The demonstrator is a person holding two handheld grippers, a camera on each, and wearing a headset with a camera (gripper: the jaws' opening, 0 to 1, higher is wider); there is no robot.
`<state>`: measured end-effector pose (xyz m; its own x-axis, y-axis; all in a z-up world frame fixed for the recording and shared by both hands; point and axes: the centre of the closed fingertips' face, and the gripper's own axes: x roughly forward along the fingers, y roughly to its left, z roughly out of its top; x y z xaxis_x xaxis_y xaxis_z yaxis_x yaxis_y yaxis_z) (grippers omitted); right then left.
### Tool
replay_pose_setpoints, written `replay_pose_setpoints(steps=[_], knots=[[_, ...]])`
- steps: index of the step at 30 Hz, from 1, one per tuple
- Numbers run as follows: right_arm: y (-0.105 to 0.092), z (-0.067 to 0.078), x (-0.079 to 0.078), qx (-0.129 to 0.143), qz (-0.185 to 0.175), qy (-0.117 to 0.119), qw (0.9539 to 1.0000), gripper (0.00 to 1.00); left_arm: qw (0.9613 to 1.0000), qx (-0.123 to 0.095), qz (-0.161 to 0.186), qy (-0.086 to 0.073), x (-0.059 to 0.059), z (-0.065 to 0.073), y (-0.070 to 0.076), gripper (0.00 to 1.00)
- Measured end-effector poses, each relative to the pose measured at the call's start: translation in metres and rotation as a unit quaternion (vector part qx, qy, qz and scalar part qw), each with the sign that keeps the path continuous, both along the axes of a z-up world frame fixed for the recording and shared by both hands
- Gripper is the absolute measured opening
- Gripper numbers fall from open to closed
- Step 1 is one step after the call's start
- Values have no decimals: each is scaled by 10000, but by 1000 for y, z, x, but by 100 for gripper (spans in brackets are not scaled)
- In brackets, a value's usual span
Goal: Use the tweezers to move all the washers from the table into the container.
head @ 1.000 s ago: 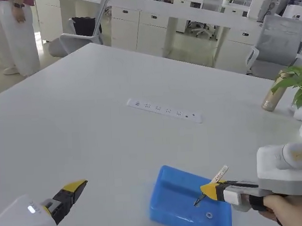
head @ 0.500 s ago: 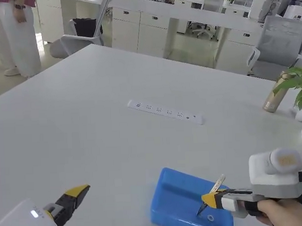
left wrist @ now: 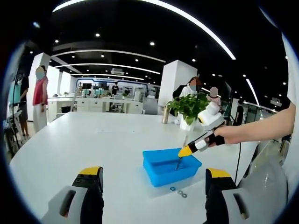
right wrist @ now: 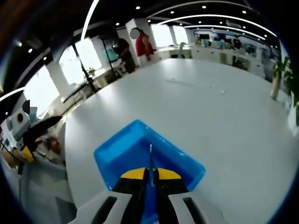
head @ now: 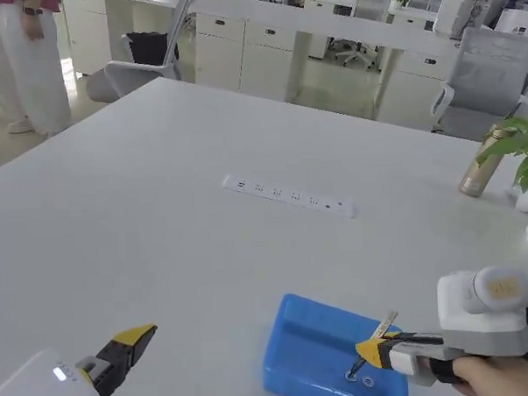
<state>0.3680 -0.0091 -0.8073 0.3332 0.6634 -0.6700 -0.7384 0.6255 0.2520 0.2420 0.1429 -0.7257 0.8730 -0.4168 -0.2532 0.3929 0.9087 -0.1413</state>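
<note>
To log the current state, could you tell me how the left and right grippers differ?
The left gripper is open and empty; the right gripper is shut on the tweezers. The left gripper hovers beside the blue container; the right gripper reaches over it, tweezers pointing in. Both have yellow tips.

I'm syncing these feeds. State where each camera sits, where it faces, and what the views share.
Head view: on the headset, facing forward and down over the white table; left gripper, right gripper and a hand show.
Left gripper view: rides the left gripper, facing past its open fingers toward the blue rectangular plastic container; an arm shows at right.
Right gripper view: rides the right gripper, facing past its fingers, shut on thin metal tweezers, into the container.
Shared: all three show the container.
</note>
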Motion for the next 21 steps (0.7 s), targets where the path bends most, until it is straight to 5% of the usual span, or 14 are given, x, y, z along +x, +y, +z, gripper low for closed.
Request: replay_pose_setpoints(steps=[13,21], knots=[[11,50,-22,587,30,-354,9976,3,10000,40,-36,28,0,-2,-1,92],[20,58,-41,653,267,-361,9969,3,10000,25,-61,24,-1,-1,-2,92]])
